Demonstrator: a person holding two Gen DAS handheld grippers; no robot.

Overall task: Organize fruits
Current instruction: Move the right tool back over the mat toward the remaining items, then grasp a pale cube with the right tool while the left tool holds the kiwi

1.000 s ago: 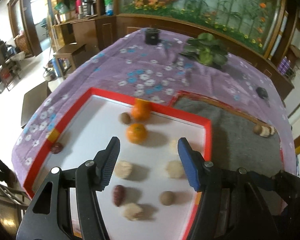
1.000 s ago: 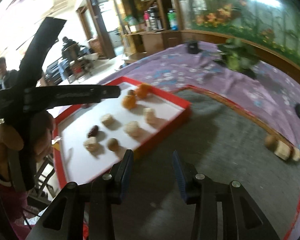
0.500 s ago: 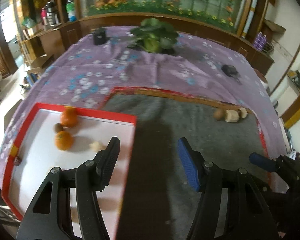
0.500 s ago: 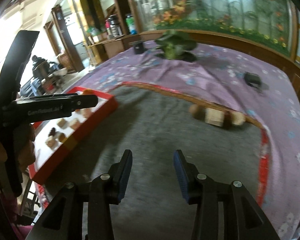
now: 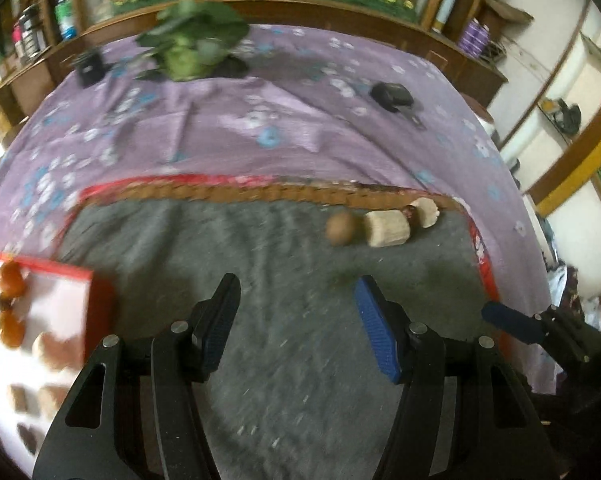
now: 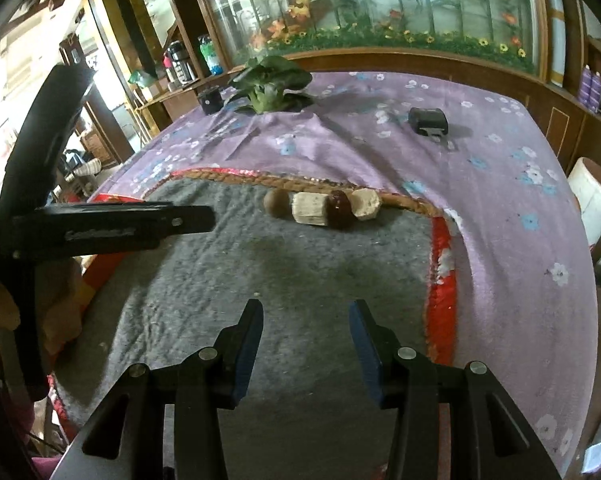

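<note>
Both hand-held grippers, left point(image 5: 296, 320) and right point(image 6: 306, 340), are held apart and empty over the grey mat point(image 6: 300, 272); the right jaws have just been opening. Four fruits point(image 6: 324, 208) are lined at its far edge.

My table wears a purple flowered cloth point(image 6: 500, 208) that covers the whole top. On the cloth lies a grey mat point(image 6: 300, 272) with a red and woven-brown edge, and a red-rimmed white tray point(image 5: 60, 308) sits at the mat's left side. Toward the far edge of the cloth I see a leafy green plant point(image 6: 270, 84), a small black box point(image 6: 210, 101) just left of it, and a dark key fob point(image 6: 428, 120) further right, well apart from the plant. The left wrist view is blurred, so finer detail escapes me.
</note>
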